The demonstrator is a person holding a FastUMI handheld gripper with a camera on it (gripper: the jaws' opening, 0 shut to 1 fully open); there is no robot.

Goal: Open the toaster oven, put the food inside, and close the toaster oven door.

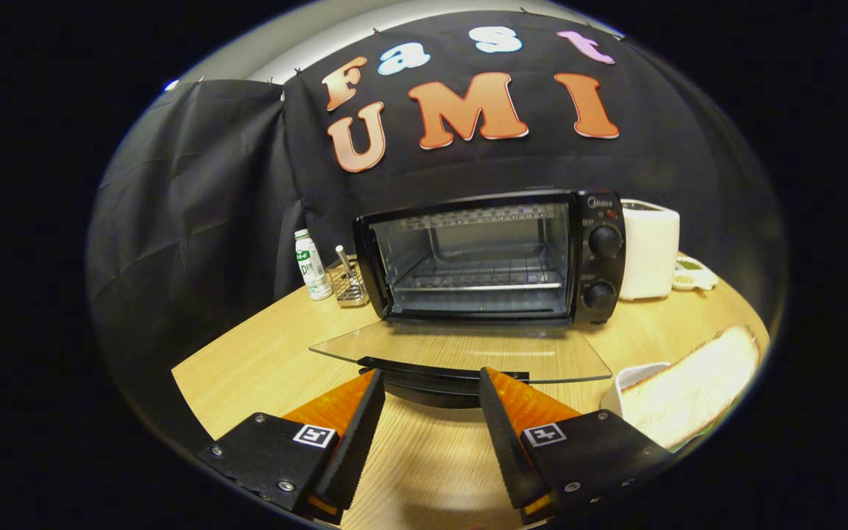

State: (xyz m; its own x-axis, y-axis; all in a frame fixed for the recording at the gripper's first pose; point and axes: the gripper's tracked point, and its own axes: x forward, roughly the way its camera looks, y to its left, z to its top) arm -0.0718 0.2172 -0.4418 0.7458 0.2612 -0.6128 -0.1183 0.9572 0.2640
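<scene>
Gripper view is showing me the toaster oven (490,254) straight ahead on the wooden table (262,361), its glass door (461,353) lying fully open and flat, the black door handle (442,377) sitting just beyond my fingertips. My gripper (431,383) is hovering with its fingers spread apart and nothing between them. The food, a slice of bread (696,386), is resting in a white dish (634,379) to the right of the right finger, near the door's corner. I am judging the opening as done and the pickup as the step in hand. To do it well, I am planning to swing right, come at the slice edge-on so both pads meet its faces, squeeze gently so it does not crush, then lift clear of the dish rim before carrying it over the door onto the wire rack (479,280).
</scene>
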